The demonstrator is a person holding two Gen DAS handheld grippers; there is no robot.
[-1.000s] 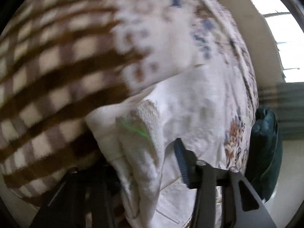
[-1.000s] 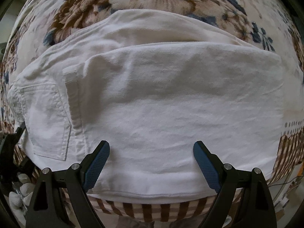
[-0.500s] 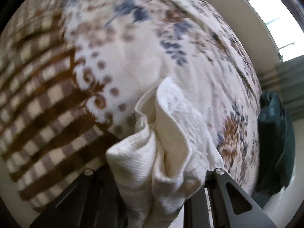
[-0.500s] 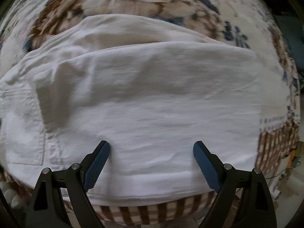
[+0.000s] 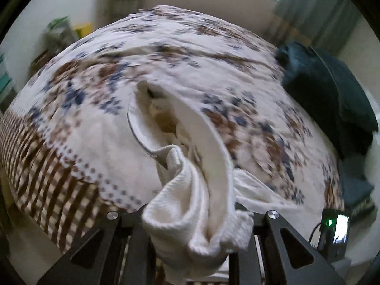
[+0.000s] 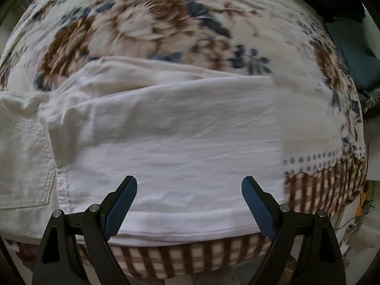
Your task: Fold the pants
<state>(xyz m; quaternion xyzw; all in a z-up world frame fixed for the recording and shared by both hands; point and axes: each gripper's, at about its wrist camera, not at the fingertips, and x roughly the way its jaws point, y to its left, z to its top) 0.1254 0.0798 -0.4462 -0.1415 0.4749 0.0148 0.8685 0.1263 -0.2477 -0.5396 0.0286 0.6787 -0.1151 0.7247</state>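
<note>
The white pants [image 6: 171,142] lie folded across a bed with a floral and brown-checked bedspread [image 6: 147,23]; a back pocket [image 6: 21,166] shows at the left. My right gripper [image 6: 188,204] is open and empty, its blue pads [image 6: 122,204] hovering over the near edge of the pants. My left gripper [image 5: 192,232] is shut on a bunched end of the white pants [image 5: 185,204] and holds it lifted above the bed, the fabric trailing down to the bedspread [image 5: 95,109]. Its fingertips are hidden by the cloth.
A dark teal pillow [image 5: 327,99] lies at the right side of the bed. A small device with a green light [image 5: 334,230] sits at the lower right. Curtains and a window are behind the bed. Shelves with clutter [image 5: 59,33] stand at the far left.
My left gripper has risen and tilted up with the pants end, so the whole bed and room came into view. My right gripper shifted slightly; the pants slid left in its view.
</note>
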